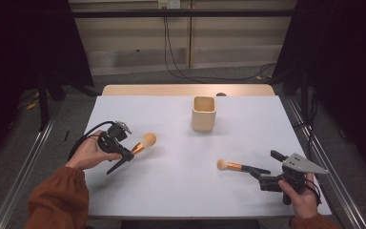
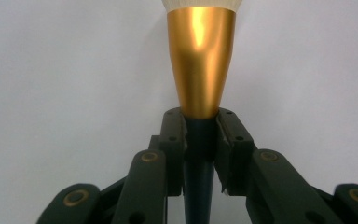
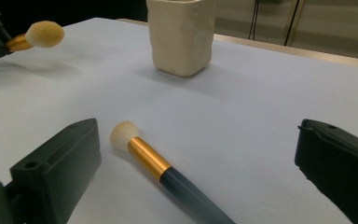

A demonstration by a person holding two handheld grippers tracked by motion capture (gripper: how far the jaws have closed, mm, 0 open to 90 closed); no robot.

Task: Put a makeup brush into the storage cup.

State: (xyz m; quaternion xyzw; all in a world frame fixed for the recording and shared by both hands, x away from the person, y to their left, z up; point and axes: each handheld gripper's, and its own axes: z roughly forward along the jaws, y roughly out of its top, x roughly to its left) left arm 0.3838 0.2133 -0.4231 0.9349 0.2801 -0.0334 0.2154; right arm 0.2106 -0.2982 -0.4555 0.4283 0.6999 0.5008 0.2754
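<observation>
Glossy gold-ferruled brush (image 2: 200, 60), fluffy tip

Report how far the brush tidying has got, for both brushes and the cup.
Done: nothing is in the cream cup yet, as far as the high view shows. In hand: the left hand-held gripper is shut on one brush, lifted off the table. Left: the second brush lies on the table between the open jaws of the right hand-held gripper, ungripped.

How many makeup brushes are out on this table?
2. One brush is clamped in the left gripper, lifted above the table. The other brush lies flat between the right gripper's open jaws.
</observation>
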